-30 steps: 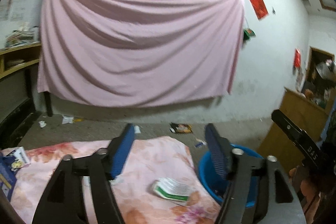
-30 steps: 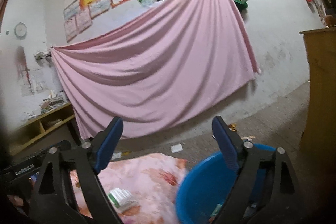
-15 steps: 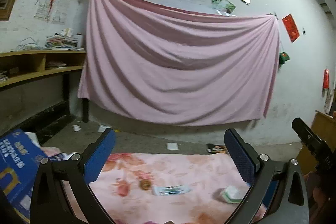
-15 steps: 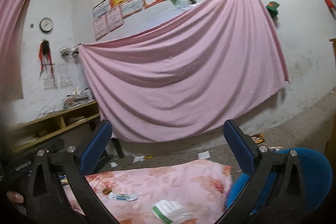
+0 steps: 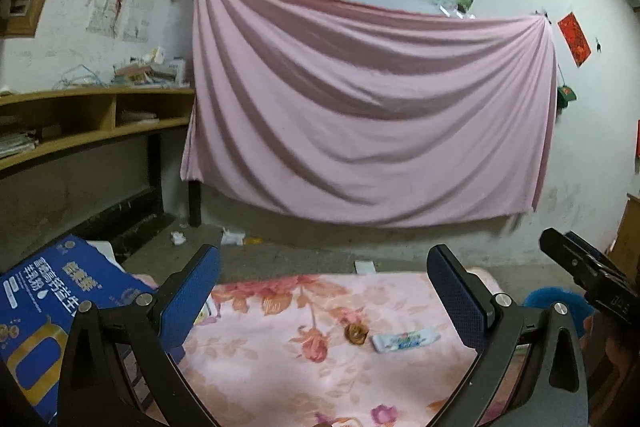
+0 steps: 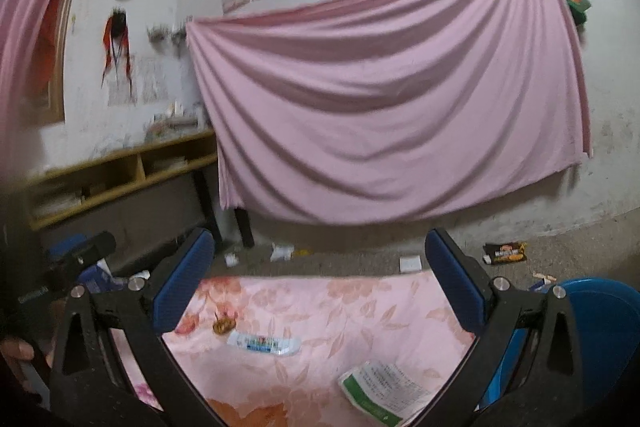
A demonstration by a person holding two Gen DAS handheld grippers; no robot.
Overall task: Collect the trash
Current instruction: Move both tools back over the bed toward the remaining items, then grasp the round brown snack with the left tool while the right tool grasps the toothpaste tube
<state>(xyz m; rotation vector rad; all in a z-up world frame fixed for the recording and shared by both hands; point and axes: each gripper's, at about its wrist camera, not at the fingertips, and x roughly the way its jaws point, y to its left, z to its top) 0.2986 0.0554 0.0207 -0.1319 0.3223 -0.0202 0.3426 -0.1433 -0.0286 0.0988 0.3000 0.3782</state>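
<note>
We are holding both sets of fingers wide apart and empty: left gripper [image 5: 322,297], right gripper [image 6: 320,281]. Between the fingers, on the floral counter [image 6: 340,307], are lying a wrapper [image 6: 264,342], a brown scrap [image 6: 222,324] and a green-edged packet [image 6: 382,389]. The blue bin [image 6: 600,331] is standing at right. We judge a fresh pick is starting; next calls for lowering onto the wrapper.

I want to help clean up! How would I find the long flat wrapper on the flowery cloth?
Start at the pink floral cloth spread in front of the big pink sheet on the wall. Near its middle lies the long white wrapper with blue and green print. It lies flat, beside a small brown crumpled scrap; the green-edged paper packet is wider.
</note>
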